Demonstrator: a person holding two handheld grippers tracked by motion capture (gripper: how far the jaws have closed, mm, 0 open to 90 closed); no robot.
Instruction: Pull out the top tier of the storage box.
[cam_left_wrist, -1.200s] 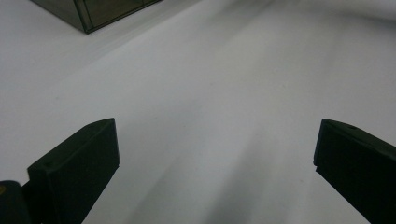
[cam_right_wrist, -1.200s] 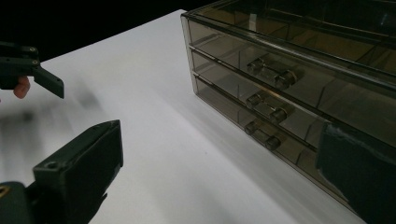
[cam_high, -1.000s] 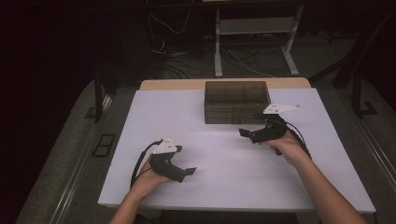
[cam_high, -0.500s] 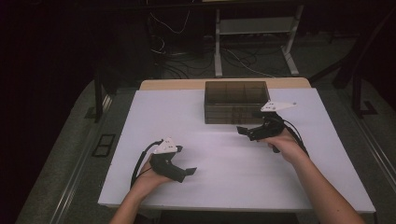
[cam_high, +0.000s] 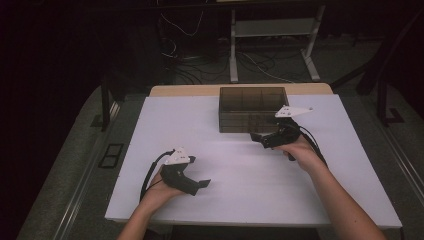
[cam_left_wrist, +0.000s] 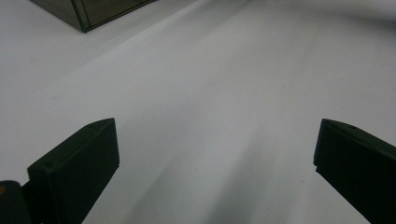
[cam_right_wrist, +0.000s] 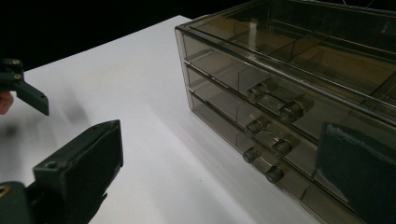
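On the white table (cam_high: 150, 130), seen from the high view, a smoky clear three-drawer organizer (cam_high: 250, 107) stands toward the far edge. The right gripper (cam_high: 260, 139) hangs just before its front, while the left gripper (cam_high: 202, 184) rests low near the person's side, well apart from the box. From the left gripper view, its jaws stand wide apart over bare tabletop, with a corner of the organizer far off at the top. From the right gripper view, the jaws are spread and hold nothing; the drawer handles (cam_right_wrist: 273, 105) lie just ahead. All three drawers look shut, so the work seems barely begun: a handle is yet to be gripped.
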